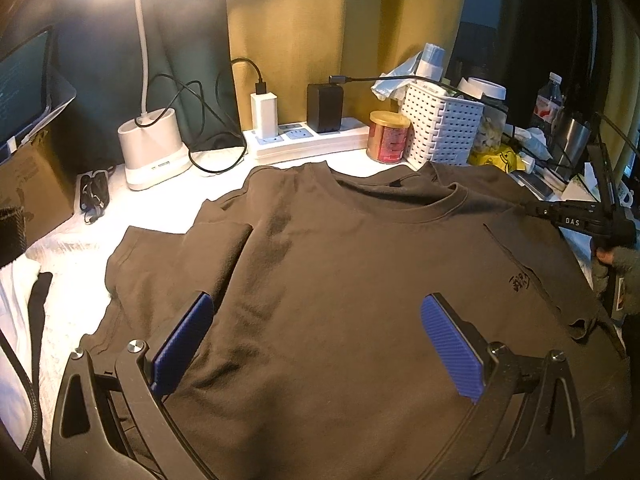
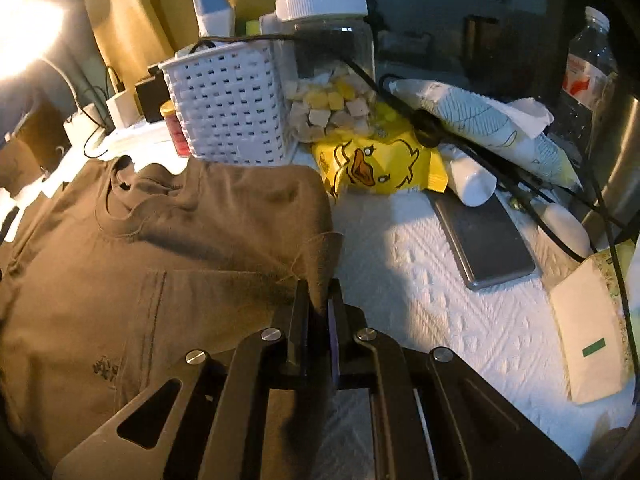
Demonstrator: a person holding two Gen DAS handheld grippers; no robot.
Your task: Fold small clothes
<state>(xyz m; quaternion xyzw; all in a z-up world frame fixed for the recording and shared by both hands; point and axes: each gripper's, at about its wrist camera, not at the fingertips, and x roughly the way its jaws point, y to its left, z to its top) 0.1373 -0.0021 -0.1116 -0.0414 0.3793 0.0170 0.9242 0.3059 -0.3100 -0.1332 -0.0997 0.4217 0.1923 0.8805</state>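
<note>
1. Between the right tongs (image 2: 320, 312), pressed together, a fold of the brown T-shirt (image 2: 168, 248) sleeve edge is pinched.
2. Over the shirt's lower front, the left tongs (image 1: 316, 344) stand spread, blue pads (image 1: 452, 344) wide apart, nothing pinched.
3. The shirt lies flat, front up, on the white-covered desk (image 2: 432, 280): round ribbed collar, small dark chest emblem, left sleeve folded inward.
4. Its collar end lies near a white basket (image 2: 232, 108).

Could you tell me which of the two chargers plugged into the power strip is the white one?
The white charger is the left of the two on the power strip, nearer the lamp base; the black charger stands to its right, nearer the red can.
</note>
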